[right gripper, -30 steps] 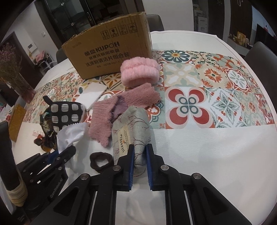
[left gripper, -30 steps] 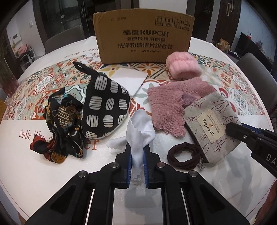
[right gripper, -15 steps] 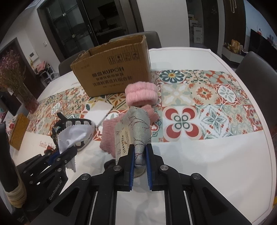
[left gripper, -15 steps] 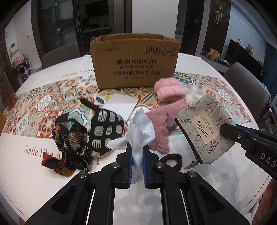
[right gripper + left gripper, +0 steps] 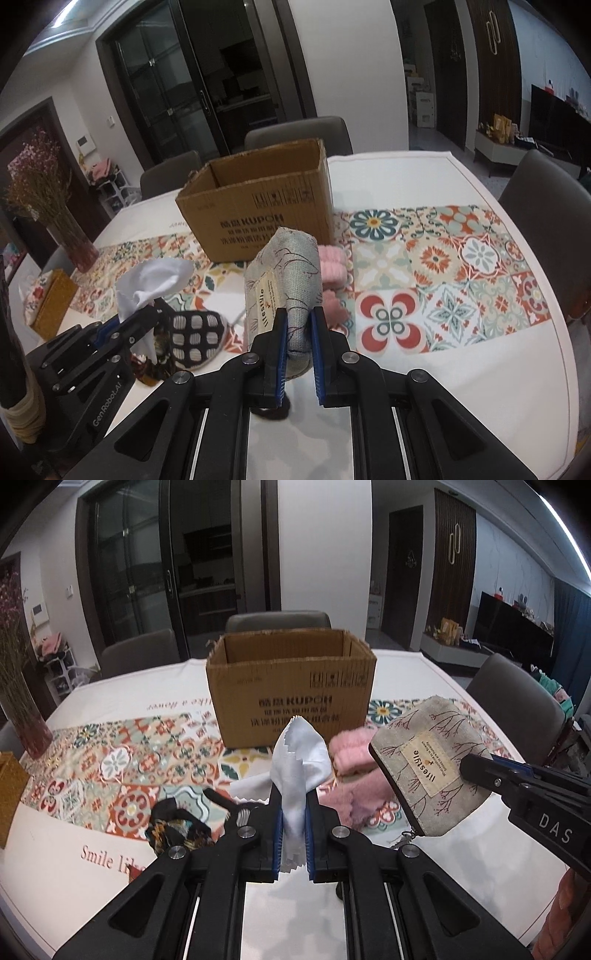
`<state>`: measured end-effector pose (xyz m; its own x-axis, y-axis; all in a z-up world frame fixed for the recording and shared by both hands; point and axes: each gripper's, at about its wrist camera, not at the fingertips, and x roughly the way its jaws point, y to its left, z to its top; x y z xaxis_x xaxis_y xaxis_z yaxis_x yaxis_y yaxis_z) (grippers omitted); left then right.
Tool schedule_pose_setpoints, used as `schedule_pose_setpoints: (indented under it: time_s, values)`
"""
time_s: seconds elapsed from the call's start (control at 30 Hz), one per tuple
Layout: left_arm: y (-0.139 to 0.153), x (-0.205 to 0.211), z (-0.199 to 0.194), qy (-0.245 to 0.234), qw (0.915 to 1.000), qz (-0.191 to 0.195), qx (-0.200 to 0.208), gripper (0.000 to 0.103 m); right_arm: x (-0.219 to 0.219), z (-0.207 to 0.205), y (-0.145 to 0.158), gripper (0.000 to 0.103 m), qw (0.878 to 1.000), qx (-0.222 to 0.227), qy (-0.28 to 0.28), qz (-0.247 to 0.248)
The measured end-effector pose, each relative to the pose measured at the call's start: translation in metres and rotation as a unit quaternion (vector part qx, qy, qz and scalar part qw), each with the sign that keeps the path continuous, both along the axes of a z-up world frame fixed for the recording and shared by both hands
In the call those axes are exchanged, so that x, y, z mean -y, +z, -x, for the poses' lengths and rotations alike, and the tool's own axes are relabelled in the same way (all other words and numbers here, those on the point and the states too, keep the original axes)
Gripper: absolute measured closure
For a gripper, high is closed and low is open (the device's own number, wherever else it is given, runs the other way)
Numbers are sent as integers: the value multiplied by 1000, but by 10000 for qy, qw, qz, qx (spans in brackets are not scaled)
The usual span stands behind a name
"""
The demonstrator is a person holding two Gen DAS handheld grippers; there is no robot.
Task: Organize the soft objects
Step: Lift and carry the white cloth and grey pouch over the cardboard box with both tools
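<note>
- L tongs [image 5: 293,834]: clenched on white cloth [image 5: 299,771]. Cloth now lifted clear of table w/ the tongs; 1 s ago its lower edge lay at tabletop level. It stands up from the jaws, loose corner hanging to the L.
- R tongs [image 5: 298,347]: clenched on grey fabric pouch [image 5: 284,280], also raised off the table vs 1 s ago. Pouch sticks up and fwd of the jaws; zip pull dangles below it in L view.
- Below/behind the tongs, not yet picked: black patterned scarf [image 5: 177,830], black-white check mitt [image 5: 195,336], dark hair tie [image 5: 273,410] under R jaws.
- Just ahead of both loads: pink fluffy items [image 5: 354,757] on table runner [image 5: 461,266].
- Further ahead: cardboard box [image 5: 291,694], open top now visible, looks empty from here.
- Judgement: both picks secured; carry fwd to box is next. Several items remain.
</note>
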<state>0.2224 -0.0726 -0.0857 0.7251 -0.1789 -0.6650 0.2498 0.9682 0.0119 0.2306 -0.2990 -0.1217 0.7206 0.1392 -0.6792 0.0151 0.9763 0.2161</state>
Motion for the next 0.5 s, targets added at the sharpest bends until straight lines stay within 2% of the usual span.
schedule_pose_setpoints:
  time_s: [0.5]
  values:
    - [50,-12,-21,9,9973,101,730,92,-11,-20,45,90,9967,803,91,19]
